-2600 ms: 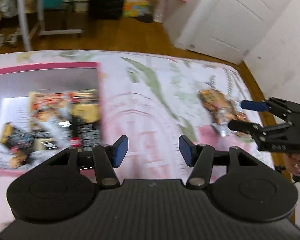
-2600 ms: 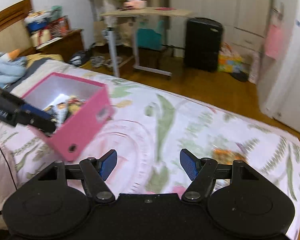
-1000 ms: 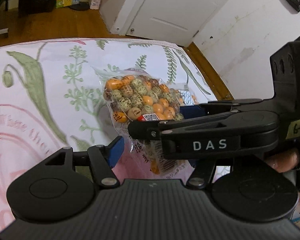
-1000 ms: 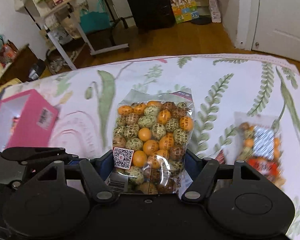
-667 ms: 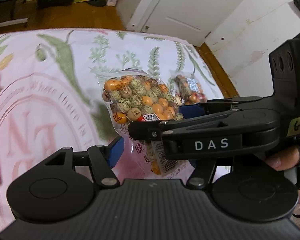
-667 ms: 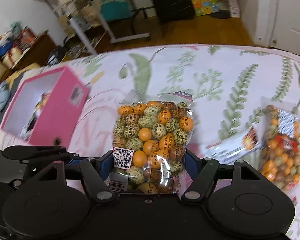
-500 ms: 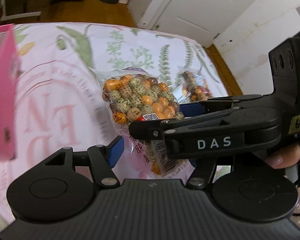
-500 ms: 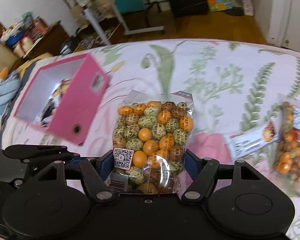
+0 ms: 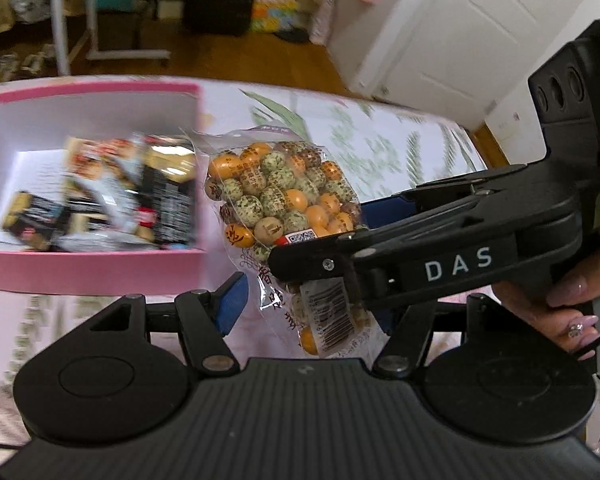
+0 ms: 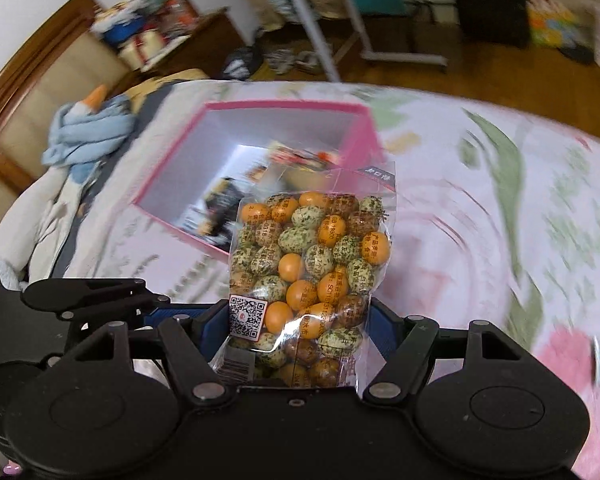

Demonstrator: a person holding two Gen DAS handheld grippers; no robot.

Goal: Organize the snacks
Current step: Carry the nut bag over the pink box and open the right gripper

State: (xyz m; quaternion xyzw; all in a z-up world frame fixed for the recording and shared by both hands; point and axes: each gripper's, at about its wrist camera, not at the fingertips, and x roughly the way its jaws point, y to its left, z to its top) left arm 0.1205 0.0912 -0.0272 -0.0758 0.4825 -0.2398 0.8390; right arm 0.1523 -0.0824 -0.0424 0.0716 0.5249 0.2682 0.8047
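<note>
Between the right gripper's (image 10: 296,330) blue pads sits a clear bag of orange and speckled coated nuts (image 10: 310,264), clamped at its lower end. Left gripper (image 9: 308,300) state: the bag's bottom hangs between its pads, but the right gripper crosses in front, so contact cannot be confirmed. Behind the bag, upper centre in the right wrist view, lies an open pink box (image 10: 172,178) on a floral bedspread (image 10: 480,208). Only the left wrist view shows a hand (image 9: 568,300) at the right edge and a white door (image 9: 452,32); only the right wrist view shows blue cloth (image 10: 88,132) at upper left.
</note>
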